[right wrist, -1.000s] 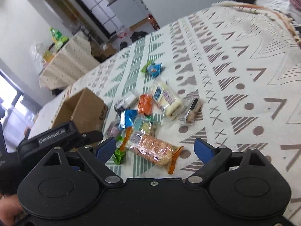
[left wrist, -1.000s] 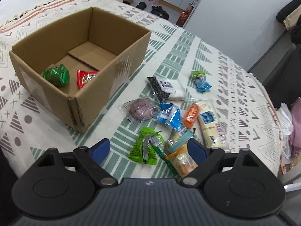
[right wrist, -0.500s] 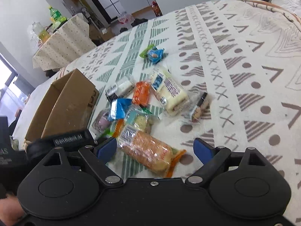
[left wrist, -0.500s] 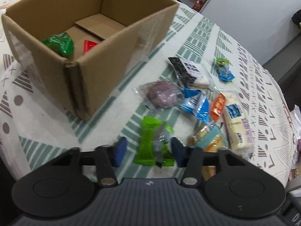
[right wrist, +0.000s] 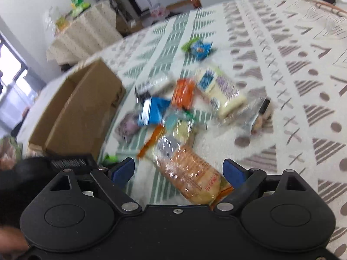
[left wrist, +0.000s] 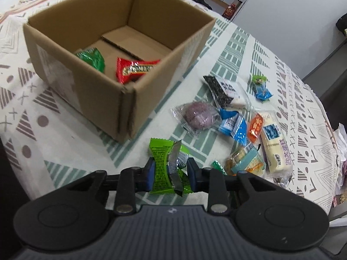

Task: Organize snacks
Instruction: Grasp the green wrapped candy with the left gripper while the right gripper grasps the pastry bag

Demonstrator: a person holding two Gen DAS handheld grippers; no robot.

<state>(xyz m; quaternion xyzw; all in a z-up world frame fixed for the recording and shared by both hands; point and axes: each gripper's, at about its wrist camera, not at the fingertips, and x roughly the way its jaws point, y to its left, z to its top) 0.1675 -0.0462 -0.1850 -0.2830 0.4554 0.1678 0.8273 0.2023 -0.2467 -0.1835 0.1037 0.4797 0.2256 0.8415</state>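
My left gripper [left wrist: 170,174] is shut on a light green snack packet [left wrist: 164,164], near the corner of an open cardboard box [left wrist: 130,99]. The box holds a dark green packet [left wrist: 91,58] and a red packet [left wrist: 134,69]. Several snacks lie in a pile to the right, among them a purple bun [left wrist: 198,117], a blue packet [left wrist: 235,125] and a long cream bar [left wrist: 273,140]. My right gripper [right wrist: 179,172] is open, its fingers either side of a clear packet of orange biscuits [right wrist: 188,173]. The box [right wrist: 82,112] stands to its left.
The table has a patterned cloth [left wrist: 43,130], and its edge curves off to the right. A black-and-white packet [left wrist: 225,91] and a small blue-green sweet [left wrist: 261,88] lie farther back. The left gripper's body [right wrist: 54,166] shows low on the left in the right wrist view.
My left gripper has closed from open onto the light green packet. My right gripper has moved in over the orange biscuit packet and stays open.
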